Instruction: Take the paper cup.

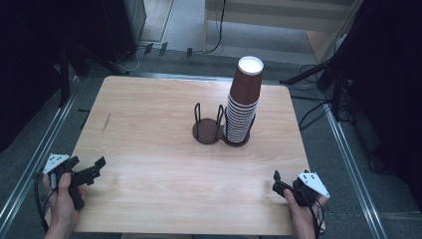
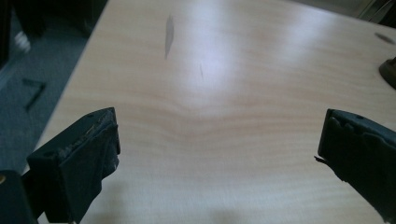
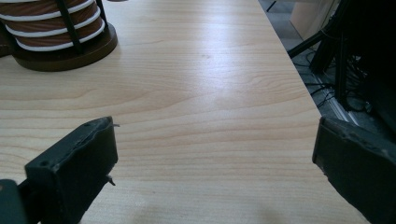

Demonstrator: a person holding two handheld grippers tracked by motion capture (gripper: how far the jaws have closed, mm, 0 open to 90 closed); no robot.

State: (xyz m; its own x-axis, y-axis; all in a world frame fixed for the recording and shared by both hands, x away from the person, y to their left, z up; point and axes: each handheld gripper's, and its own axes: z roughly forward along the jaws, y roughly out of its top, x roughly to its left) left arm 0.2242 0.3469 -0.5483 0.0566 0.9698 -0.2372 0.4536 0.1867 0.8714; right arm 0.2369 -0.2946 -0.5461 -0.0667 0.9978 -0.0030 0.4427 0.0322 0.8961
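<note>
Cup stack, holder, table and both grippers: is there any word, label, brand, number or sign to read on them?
None. The cup stack is plain brown with white rims, the holder is bare dark wire on a round base, and the table shows wood grain and a dark smear. The left gripper and right gripper carry no markings.

1. In the right gripper view, the cup stack [image 3: 51, 23] at 11 o'clock is cut off by the top edge, as is its holder [image 3: 65, 53] at the left.
2. In the left gripper view, a dark round base [image 2: 388, 72] at 3 o'clock is clipped by the right edge.
3. In the high view, the right tool [image 1: 279, 185] is too small to tell how its jaws stand.
</note>
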